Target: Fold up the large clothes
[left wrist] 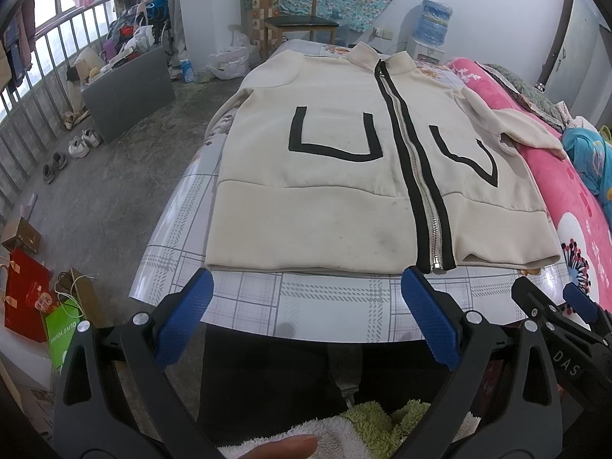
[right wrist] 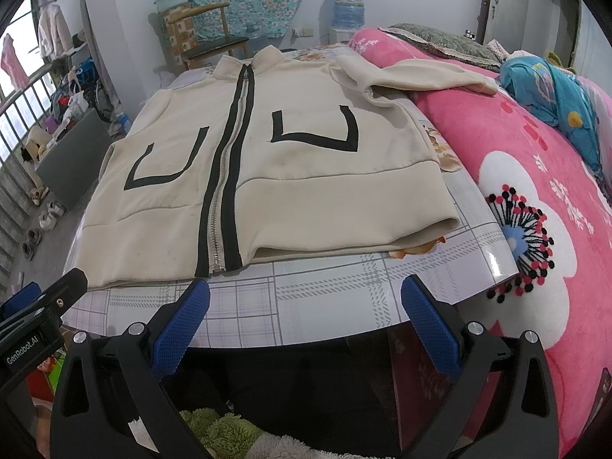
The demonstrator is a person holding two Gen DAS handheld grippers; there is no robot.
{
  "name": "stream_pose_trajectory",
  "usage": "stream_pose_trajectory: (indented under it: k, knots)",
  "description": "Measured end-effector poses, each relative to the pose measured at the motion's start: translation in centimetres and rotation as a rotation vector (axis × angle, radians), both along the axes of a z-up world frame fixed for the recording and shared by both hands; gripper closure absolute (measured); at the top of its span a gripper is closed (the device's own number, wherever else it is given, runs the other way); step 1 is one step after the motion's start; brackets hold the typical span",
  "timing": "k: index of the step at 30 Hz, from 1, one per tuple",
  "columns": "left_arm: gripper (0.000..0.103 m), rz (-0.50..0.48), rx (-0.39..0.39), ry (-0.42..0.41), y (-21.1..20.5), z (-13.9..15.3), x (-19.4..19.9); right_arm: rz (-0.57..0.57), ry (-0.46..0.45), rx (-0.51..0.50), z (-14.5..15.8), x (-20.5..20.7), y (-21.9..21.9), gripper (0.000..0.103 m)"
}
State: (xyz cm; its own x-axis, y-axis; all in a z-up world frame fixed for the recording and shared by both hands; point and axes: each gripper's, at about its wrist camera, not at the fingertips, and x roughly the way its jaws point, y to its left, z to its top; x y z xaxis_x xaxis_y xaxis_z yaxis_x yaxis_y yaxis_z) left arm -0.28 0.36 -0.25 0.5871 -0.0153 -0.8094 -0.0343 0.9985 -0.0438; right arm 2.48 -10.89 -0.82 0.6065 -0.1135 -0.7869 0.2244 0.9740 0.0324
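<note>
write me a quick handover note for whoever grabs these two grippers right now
Left gripper: open, empty, held short of the table's near edge.
Right gripper: open, empty, same.
Cream jacket: lies flat, front up, zipped, hem towards you. One sleeve rests on the pink blanket; the other hangs off the opposite side.
Done: spread out only.
Left: all folds, probably sleeves first.

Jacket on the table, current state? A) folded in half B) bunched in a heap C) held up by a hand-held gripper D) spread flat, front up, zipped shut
D: the jacket lies spread flat on the table with its zipper closed from hem to collar; the left hand-held gripper and the right hand-held gripper are both open, short of the hem.
</note>
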Motion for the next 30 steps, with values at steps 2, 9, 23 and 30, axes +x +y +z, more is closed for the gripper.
stream_pose_trajectory:
  k: [2, 9, 23, 30]
  knots:
    - [0.008, 0.000, -0.001, 0.001, 0.0, 0.0, 0.0, -0.002, 0.000, 0.001, 0.0, 0.0, 0.0, 0.005]
    - [0.008, 0.000, -0.002, 0.001, 0.0, 0.0, 0.0, -0.002, 0.000, 0.001, 0.0, 0.0, 0.0, 0.005]
    - [0.008, -0.010, -0.005, 0.010, 0.9, 0.0, 1.9, -0.034, -0.003, -0.018, 0.6, 1.3, -0.5, 0.005]
    - [0.008, -0.011, -0.002, 0.026, 0.9, 0.0, 3.7, -0.028, 0.012, -0.024, 0.5, 3.1, -0.5, 0.005]
